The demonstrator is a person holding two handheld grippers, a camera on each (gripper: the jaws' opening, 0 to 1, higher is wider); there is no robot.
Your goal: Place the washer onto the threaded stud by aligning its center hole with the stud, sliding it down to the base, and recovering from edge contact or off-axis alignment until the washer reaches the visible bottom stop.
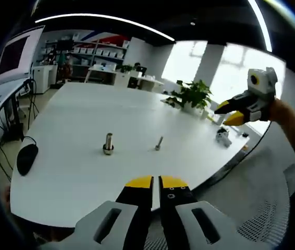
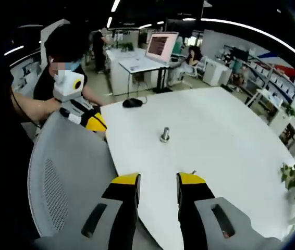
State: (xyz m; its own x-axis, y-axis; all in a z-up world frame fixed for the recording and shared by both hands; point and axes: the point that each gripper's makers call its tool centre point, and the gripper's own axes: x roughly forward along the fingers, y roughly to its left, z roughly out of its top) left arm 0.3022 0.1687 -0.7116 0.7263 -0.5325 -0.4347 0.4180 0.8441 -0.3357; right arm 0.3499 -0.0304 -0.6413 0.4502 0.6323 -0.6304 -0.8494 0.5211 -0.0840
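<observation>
Nearest my left camera, the left gripper (image 1: 155, 183) has its jaws pressed together with nothing between them, hanging over the near edge of the white counter (image 1: 85, 172). In the right gripper view, the right gripper (image 2: 158, 181) holds its jaws a moderate gap apart, also empty, above the counter edge and the grey mesh chair back (image 2: 66, 172).

On the counter I see a short upright metal stud on a wider base (image 1: 108, 144), and well apart to its side a thinner leaning metal piece (image 1: 159, 143), possibly a bolt. I cannot make out a washer as such; it may be the ring at the stud's base, but that is too small to tell.

Risks, in my judgement:
- Neither gripper holds a part, so the washer must first be found, and a thin ring flat on a smooth counter may skid away from closing jaws.
- Both grippers are far from the stud; a tilted approach could catch the washer's edge on the thread and jam it.
- A careless sweep could knock over the thin piece.
</observation>
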